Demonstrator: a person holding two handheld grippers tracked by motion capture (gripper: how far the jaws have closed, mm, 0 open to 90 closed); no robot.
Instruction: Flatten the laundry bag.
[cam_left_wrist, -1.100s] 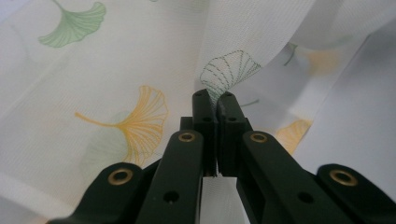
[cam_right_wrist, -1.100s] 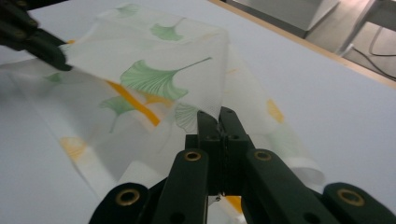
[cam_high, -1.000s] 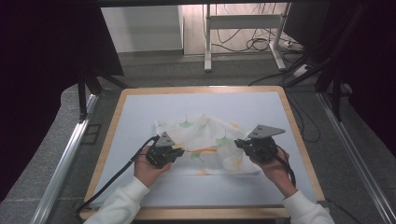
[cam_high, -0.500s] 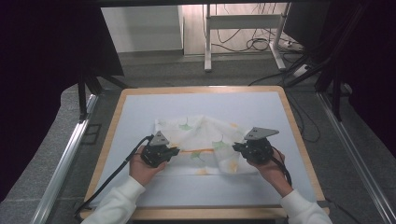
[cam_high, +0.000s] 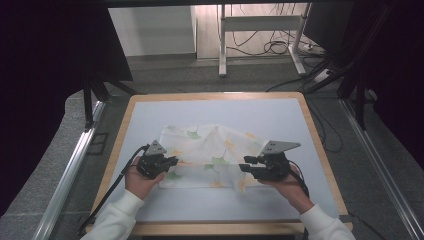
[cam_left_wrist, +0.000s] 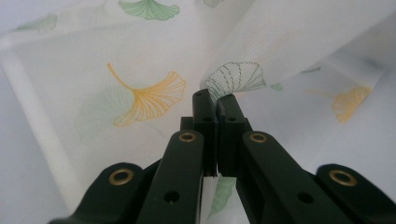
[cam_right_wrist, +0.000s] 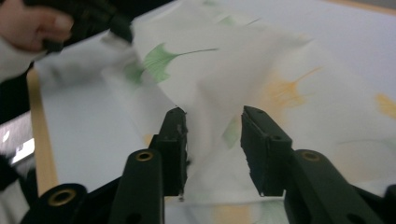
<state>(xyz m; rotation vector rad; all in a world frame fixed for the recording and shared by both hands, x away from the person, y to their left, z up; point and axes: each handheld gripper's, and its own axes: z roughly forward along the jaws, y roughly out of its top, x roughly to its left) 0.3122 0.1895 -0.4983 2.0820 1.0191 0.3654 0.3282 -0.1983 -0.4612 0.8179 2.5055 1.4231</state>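
Note:
A white cloth (cam_high: 210, 155) printed with green and orange ginkgo leaves lies rumpled in the middle of the pale table (cam_high: 260, 115). My left gripper (cam_high: 172, 161) is at the cloth's near left part. Its jaws (cam_left_wrist: 212, 100) are shut on a raised fold of the cloth (cam_left_wrist: 140, 93) by a green leaf. My right gripper (cam_high: 245, 164) is at the cloth's near right corner. Its jaws (cam_right_wrist: 212, 126) have just been opening and now stand apart, with the cloth (cam_right_wrist: 261, 70) lying slack between them. The left gripper (cam_right_wrist: 88, 16) and its hand show farther off in the right gripper view.
A wooden rim (cam_high: 117, 150) frames the table. Bare table surface lies beyond the cloth and along the near edge. A metal rail (cam_high: 75, 165) runs past the left side. On the floor behind stand a white frame (cam_high: 257, 22) and loose cables (cam_high: 280, 47).
My left gripper has drawn its fold of cloth to the left, spreading the cloth wider. The right gripper's jaws have parted, and that hand has hardly moved.

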